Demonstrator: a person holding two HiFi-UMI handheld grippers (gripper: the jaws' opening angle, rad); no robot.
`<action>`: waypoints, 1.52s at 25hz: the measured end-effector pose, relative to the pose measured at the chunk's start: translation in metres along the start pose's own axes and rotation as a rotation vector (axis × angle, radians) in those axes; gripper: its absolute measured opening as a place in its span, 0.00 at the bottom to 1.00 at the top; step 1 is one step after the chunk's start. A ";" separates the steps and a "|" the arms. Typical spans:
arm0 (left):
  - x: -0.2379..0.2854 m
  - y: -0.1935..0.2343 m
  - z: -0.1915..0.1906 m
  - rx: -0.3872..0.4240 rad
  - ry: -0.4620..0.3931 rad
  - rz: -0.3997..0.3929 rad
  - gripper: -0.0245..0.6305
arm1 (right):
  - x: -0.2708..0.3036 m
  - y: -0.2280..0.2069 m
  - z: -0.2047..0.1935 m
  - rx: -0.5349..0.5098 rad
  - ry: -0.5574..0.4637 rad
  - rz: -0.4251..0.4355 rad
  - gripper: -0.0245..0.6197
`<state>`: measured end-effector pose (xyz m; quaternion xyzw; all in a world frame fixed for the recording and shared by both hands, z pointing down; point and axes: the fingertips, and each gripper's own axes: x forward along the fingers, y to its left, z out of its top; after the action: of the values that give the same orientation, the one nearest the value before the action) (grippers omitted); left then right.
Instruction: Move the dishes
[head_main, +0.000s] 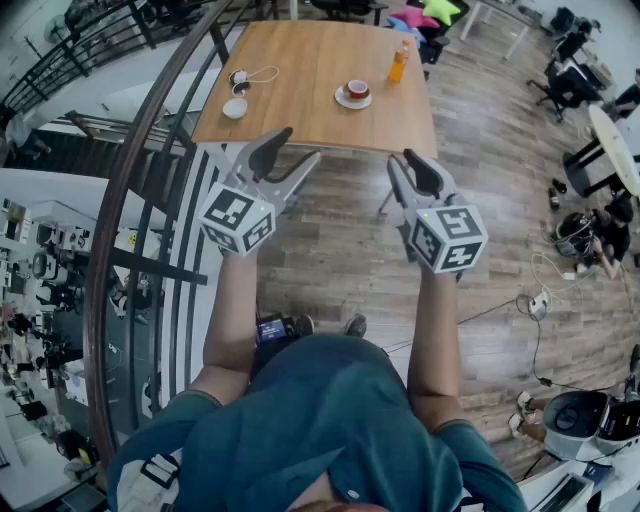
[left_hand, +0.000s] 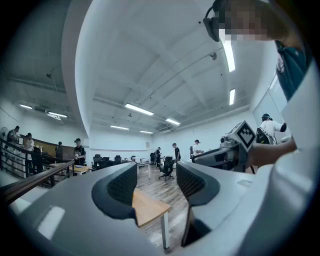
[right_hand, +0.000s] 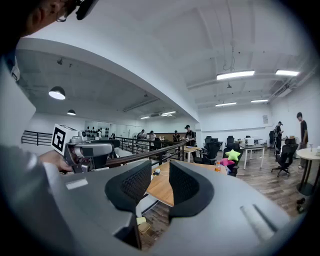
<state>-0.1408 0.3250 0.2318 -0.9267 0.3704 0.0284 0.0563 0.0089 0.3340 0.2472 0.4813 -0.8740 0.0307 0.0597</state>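
Head view: red cup on white saucer (head_main: 355, 92) sits on far wooden bench (head_main: 310, 55), untouched. Left gripper (head_main: 300, 146) and right gripper (head_main: 401, 158) held level, well short of bench; fingers (left_hand: 122, 186) of both parted, nothing between. Likely approach stance, ready for first pickup.

It looked like an open-plan office, perhaps on an upper level beside a dark railing (head_main: 128, 200). It had a wood-plank floor (head_main: 340, 250), a wooden tabletop (head_main: 310, 95), swivel chairs (left_hand: 166, 169), long ceiling strip lights (right_hand: 235, 75), loose cables (head_main: 541, 303) and people (left_hand: 176, 151) standing among far desks.
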 end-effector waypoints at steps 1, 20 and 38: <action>0.001 0.000 0.001 0.000 0.000 0.000 0.40 | 0.000 -0.001 0.001 0.000 0.001 0.000 0.18; -0.009 0.020 -0.008 -0.014 0.001 -0.021 0.41 | 0.016 0.012 -0.008 0.018 0.026 -0.032 0.18; -0.024 0.075 -0.009 -0.027 -0.015 -0.035 0.41 | 0.060 0.026 0.015 0.059 -0.027 -0.060 0.19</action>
<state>-0.2097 0.2867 0.2371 -0.9335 0.3532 0.0393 0.0472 -0.0460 0.2963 0.2404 0.5093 -0.8585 0.0479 0.0345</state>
